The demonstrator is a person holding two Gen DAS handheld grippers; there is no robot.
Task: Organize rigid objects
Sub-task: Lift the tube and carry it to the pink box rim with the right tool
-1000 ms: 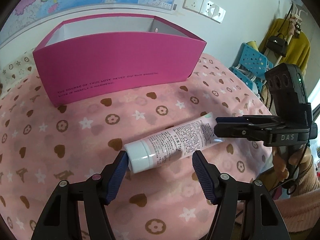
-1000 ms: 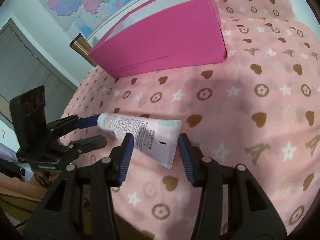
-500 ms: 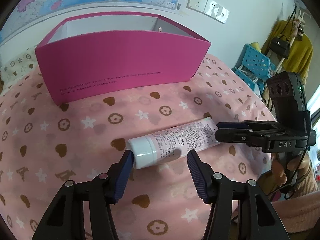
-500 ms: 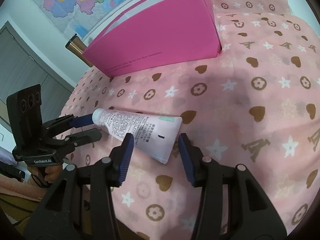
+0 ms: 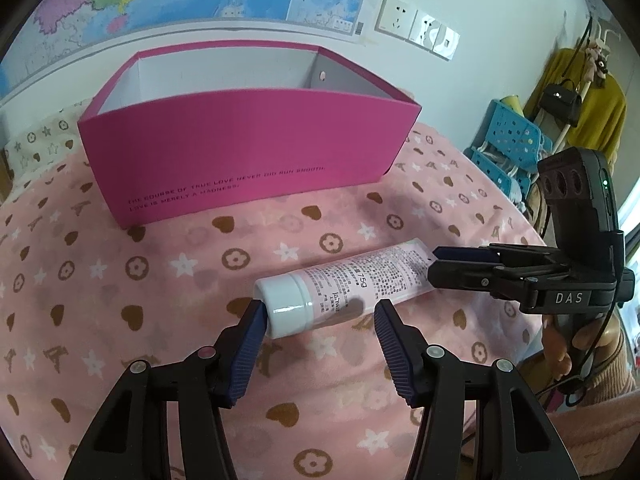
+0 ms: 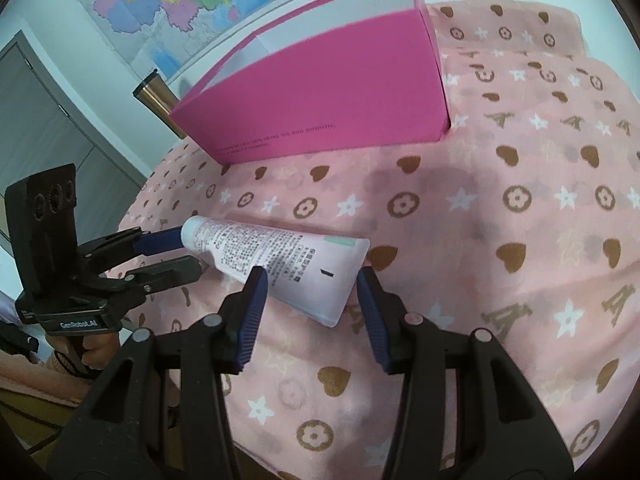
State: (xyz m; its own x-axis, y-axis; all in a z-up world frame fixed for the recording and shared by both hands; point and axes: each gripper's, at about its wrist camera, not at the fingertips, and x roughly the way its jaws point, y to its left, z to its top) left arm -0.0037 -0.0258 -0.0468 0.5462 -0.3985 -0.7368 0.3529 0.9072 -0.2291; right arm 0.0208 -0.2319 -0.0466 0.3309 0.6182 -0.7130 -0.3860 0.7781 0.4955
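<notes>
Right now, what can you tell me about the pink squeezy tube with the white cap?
The pale pink plastic tube lies on its side on the pink patterned blanket, in front of the open magenta cardboard box. It has a round white screw cap, small dark print and a flat crimped tail. The left gripper straddles the cap end, the right gripper the tail end.

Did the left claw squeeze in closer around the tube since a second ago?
Yes. The left claw has narrowed: its left pad now touches the tube cap, and its right pad has come nearer. The pink box behind sits where it was.
</notes>
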